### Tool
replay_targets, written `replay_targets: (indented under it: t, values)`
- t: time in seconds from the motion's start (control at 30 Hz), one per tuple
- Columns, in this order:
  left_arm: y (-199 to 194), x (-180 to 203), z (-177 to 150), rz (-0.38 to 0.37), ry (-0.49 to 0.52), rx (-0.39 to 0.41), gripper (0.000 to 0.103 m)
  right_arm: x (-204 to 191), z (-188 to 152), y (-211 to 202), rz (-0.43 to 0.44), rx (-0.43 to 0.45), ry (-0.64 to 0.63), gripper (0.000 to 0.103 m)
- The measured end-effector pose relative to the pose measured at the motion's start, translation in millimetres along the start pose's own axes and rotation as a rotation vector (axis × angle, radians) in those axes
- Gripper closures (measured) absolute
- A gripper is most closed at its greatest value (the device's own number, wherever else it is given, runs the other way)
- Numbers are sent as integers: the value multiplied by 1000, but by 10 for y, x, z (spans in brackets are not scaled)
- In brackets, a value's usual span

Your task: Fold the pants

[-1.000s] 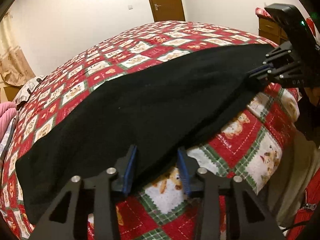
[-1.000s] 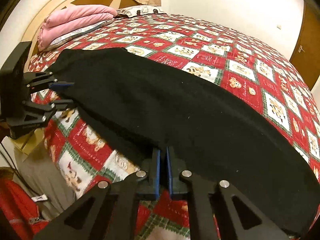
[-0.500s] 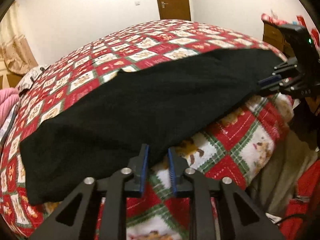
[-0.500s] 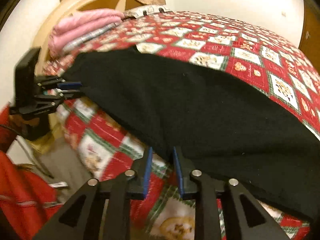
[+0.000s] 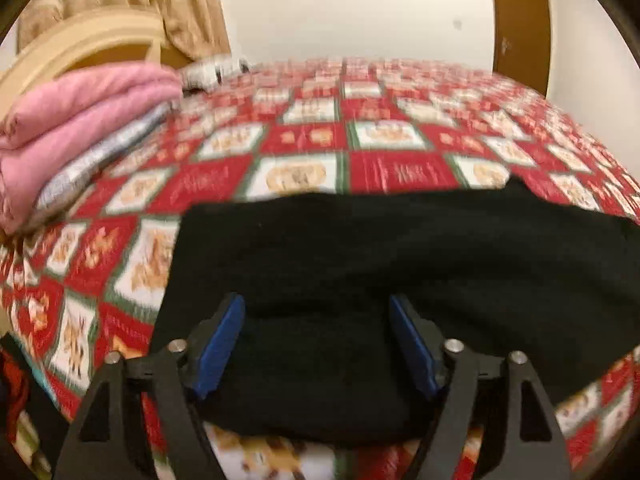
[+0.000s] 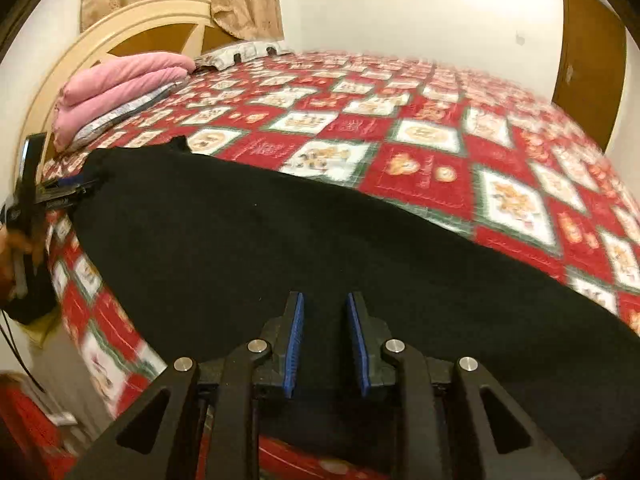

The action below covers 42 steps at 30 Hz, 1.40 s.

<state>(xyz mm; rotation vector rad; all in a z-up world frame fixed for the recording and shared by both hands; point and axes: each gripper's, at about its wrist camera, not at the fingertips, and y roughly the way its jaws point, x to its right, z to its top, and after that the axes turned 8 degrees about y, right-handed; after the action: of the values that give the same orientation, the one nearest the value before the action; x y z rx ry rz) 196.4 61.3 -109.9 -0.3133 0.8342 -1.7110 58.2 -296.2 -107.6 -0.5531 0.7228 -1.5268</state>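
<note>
Pink bedding (image 6: 120, 92) lies by the headboard (image 6: 52, 84), clear of the pants (image 6: 280, 248), which stretch along the quilt's (image 6: 440, 140) near edge. Left gripper (image 5: 316, 344) is opening wide over the cloth, gripping nothing; right gripper (image 6: 323, 344) stands slightly parted, holding nothing.

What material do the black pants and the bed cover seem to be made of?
Black pants: probably soft knit or fleece; matte, no shine, limp drape over the bed edge. Bed cover: seemingly printed woven cotton, perhaps quilted; flat red, white and green squares, though blur hides any stitching.

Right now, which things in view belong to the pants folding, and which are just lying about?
Job:
black pants
left gripper, jaws opening over the pants
right gripper, open over the pants

Lying about:
pink bedding
patterned pillow
quilt
curtain
door
</note>
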Motion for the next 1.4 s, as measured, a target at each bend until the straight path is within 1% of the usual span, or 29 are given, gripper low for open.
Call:
replay_targets:
  t: [0.03,0.13,0.2,0.23,0.27,0.3,0.33,0.37,0.4,0.43,0.47,0.5,0.53,0.57,0.6,0.63,0.67,0.7,0.77,0.8,0.83,0.87,0.97,1.03,1.07,1.13,1.27,1.3,1.4]
  values:
    - [13,-14,-2,10,10,-5,14,73,-27,-34,-7,1,9,79]
    - [26,-148,26,11,27,-25,13,346,-71,-134,-46,-3,65,79]
    - [23,-387,10,46,32,-28,5,492,-97,-180,-26,4,86,79]
    - [9,-479,-6,39,24,-28,1,577,-99,-200,15,1,111,79]
    - [-4,-600,-34,-2,7,-31,1,604,-65,-194,35,-9,139,79]
    - [-43,-746,-50,-60,-23,-34,1,616,-6,-211,41,-18,189,77]
    - [-93,-788,-50,-73,-40,-28,1,604,68,-243,41,-6,241,75]
    - [-164,-813,-49,-45,-54,-12,2,576,121,-296,76,18,281,75]
    - [-258,-817,-14,14,-55,13,4,545,186,-339,149,51,321,71]
    - [-313,-781,27,35,-49,32,4,484,279,-353,225,82,351,61]
    - [-357,-754,61,33,-51,51,4,373,397,-348,286,110,362,52]
    - [-409,-691,125,3,-70,84,4,254,495,-321,319,123,347,38]
    - [-430,-630,166,-32,-84,103,4,34,636,-249,355,127,297,35]
    - [-432,-556,195,-54,-84,116,4,-121,724,-183,378,119,258,35]
    - [-412,-400,240,-49,-59,131,3,-301,817,-95,399,101,215,35]
    - [-385,-328,259,-14,-41,137,3,-487,901,4,413,81,177,35]
    - [-322,-235,260,42,-28,132,3,-692,987,129,434,59,139,35]
    - [-165,-144,243,78,-29,89,3,-840,1044,232,460,42,109,35]
    - [98,-95,166,60,-63,5,3,-1171,1162,533,473,1,38,35]
    - [192,-104,104,53,-101,-15,2,-1246,1178,627,475,-13,25,35]
    - [174,-133,67,63,-137,17,0,-1366,1220,797,483,-44,10,35]
    - [169,-147,56,66,-157,26,0,-1430,1247,922,485,-61,3,35]
    - [158,-154,61,70,-146,22,0,-1589,1292,1153,512,-91,0,35]
    - [159,-165,53,66,-134,31,0,-1687,1316,1323,530,-143,-6,35]
    - [154,-146,42,59,-132,36,0,-1734,1317,1387,508,-162,-14,35]
    - [164,-131,47,57,-132,38,0,-1751,1327,1398,500,-154,-20,35]
    - [174,-128,53,59,-131,39,0,-1633,1370,1429,575,-182,52,35]
    - [173,-130,55,60,-130,37,0,-1616,1385,1431,577,-181,60,35]
    - [170,-134,47,59,-132,37,0,-1569,1463,1476,519,-131,101,35]
